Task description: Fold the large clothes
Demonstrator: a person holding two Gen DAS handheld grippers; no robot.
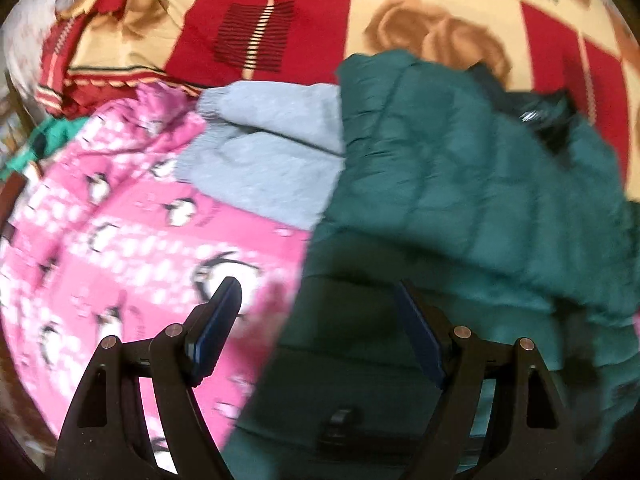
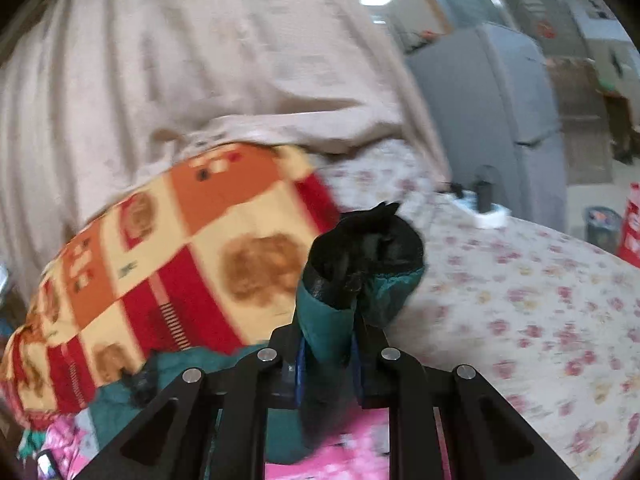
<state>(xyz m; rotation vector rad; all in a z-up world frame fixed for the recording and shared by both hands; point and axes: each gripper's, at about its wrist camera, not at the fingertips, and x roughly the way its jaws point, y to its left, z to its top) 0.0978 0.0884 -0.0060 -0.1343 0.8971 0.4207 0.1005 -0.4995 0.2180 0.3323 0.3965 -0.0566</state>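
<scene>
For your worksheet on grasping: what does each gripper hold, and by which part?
Right gripper: green jacket, by its cuff. Left gripper: open, holding nothing.

1. I observed the green quilted jacket (image 1: 460, 184) spread across the pile, partly overlapping a grey garment (image 1: 276, 156) and a pink penguin-print garment (image 1: 132, 232).
2. Its sleeve cuff (image 2: 360, 272), black-lined, stood upright, pinched.
</scene>
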